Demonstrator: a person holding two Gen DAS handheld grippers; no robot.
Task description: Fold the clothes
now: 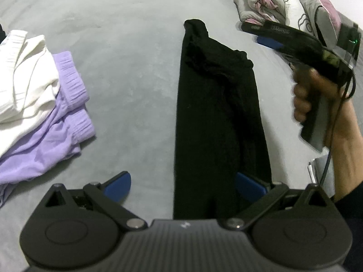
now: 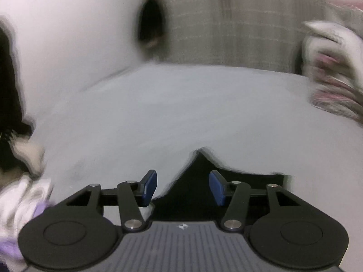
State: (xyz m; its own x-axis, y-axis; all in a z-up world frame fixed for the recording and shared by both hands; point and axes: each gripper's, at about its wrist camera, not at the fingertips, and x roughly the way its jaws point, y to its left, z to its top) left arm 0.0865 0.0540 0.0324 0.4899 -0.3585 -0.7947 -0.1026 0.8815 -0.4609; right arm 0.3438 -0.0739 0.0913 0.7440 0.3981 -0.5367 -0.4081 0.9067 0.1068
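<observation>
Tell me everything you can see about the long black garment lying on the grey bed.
The long black garment is a dark, soft-looking knit, folded lengthwise into a narrow strip that runs away from the left gripper. Its far end is bunched and rumpled, with a loose flap lying across the upper right. It rests flat on the grey bed cover. The open left gripper straddles its near end; whether the fingers touch it is unclear. The right wrist view shows a black pointed corner between the open right gripper's fingers.
</observation>
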